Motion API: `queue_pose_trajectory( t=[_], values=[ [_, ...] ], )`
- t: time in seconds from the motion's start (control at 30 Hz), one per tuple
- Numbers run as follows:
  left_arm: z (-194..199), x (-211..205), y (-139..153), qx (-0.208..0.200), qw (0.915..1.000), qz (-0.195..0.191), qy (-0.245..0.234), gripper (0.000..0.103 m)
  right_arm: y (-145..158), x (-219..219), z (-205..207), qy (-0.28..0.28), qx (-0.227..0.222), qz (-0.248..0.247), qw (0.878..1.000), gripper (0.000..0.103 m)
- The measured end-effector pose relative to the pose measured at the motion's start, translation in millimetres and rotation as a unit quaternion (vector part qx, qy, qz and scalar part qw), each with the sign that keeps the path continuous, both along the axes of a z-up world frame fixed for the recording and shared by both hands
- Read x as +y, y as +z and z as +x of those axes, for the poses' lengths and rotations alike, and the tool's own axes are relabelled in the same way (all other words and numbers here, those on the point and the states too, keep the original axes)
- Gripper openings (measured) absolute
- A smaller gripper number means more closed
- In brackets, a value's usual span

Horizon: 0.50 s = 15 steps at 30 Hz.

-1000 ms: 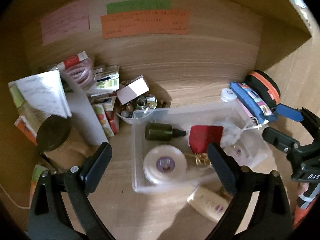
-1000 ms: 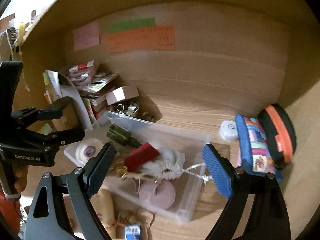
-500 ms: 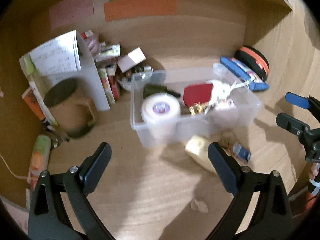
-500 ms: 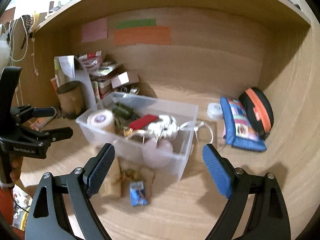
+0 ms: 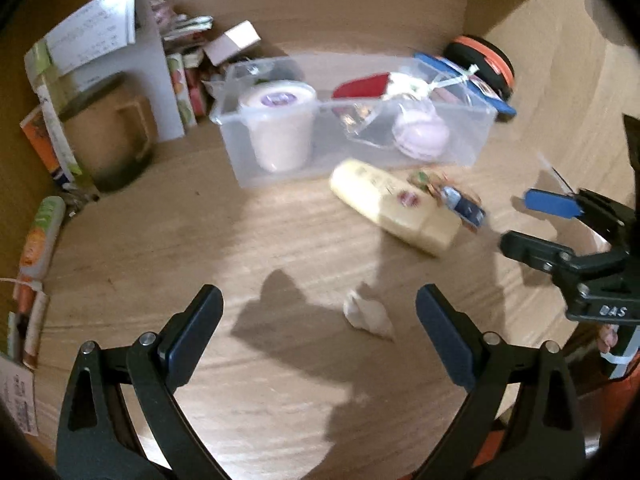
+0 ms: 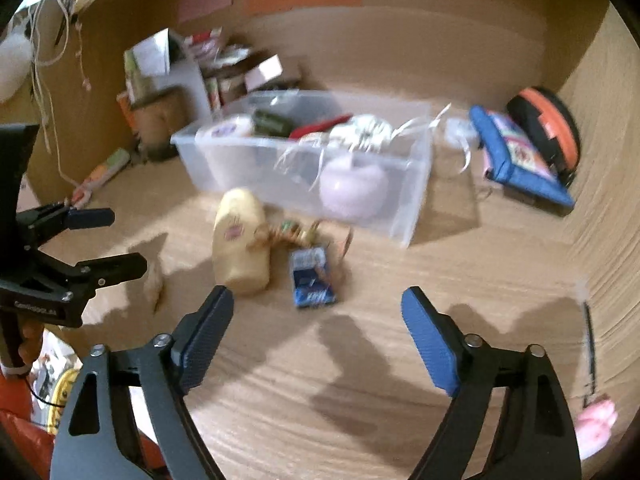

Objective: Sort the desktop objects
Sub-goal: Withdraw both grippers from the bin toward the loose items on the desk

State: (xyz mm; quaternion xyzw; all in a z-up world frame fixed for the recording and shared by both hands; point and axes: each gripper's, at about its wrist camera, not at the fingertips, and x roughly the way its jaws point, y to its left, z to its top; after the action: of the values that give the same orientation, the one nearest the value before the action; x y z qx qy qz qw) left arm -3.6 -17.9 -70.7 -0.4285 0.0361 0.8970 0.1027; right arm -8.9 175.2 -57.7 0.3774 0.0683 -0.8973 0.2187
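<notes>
- While both pairs of tongs hang above bare wood, the left tongs (image 5: 318, 320) are spread wide with nothing between the pads, and the right tongs (image 6: 318, 320) are likewise spread and empty.
- Ahead of both, the clear plastic bin (image 5: 280, 172) stands on the tabletop (image 5: 280, 400); its near wall faces the tongs and its rim is open on top.
- Inside it, a white tape roll (image 5: 280, 120) fills the left end, a pale lilac round item (image 5: 420, 136) lies toward the right, and a red item (image 5: 360, 86) sits behind them.
- Just in front of the bin's near wall lies a cream tube (image 6: 240, 248), and beside it, on its right, a small blue packet (image 6: 312, 280); some small trinkets lie between them, too blurred to name.
- A crumpled white scrap (image 5: 366, 314) lies between the left tongs' pads but lower, on the wood.
- Right of the bin, a blue pouch (image 6: 516, 156) and a black-and-orange case (image 6: 548, 128) lean near the side wall.
- Left of the bin, a brown mug (image 5: 108, 140) and upright booklets (image 5: 100, 40) crowd the back corner.
- Open wood runs from both tongs up to the tube and packet, and on the right as far as the side wall.
</notes>
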Motion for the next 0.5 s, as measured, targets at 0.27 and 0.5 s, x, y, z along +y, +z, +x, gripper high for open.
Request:
queue_pose_trajectory(
  t=[0.27, 0.5],
  values=[
    [2.7, 5.8, -14.2, -0.018, 0.9997, 0.013, -0.013, 0.097, -15.8, -10.7, -2.3, 0.017, -0.029, 0.009, 0.999, 0.059],
    [0.3, 6.4, -15.8, -0.017, 0.9996, 0.013, -0.017, 0.072, -22.3, -17.1, -15.2, 0.016, -0.040, 0.034, 0.999, 0.047]
  ],
)
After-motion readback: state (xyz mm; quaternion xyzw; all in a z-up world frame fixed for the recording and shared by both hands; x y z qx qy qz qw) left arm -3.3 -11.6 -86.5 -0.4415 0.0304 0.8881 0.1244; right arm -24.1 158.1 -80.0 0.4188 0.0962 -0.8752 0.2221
